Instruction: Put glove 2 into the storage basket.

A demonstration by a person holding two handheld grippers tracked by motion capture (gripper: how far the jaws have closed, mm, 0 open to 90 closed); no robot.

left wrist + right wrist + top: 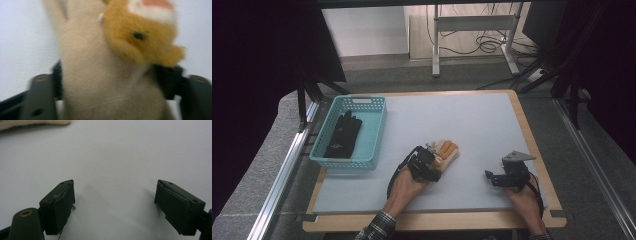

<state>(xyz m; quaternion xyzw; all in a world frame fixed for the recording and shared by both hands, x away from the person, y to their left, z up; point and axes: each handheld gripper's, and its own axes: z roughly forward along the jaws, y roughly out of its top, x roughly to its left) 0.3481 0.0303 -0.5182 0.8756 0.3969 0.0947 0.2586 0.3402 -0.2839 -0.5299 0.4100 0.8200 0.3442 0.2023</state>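
Left hand-held gripper (pixel 435 159) clamped on beige glove (pixel 447 151) (no legible writing), right hand-held gripper (pixel 490 178) agape, empty.

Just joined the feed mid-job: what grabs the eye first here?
The beige glove with its orange plush animal face sits mid-table between the left gripper's jaws. A black glove lies in the teal basket at the left, and the right gripper rests open on bare table.

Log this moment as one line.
left tongs: closed on beige glove | right tongs: open, over mat | black glove: in basket
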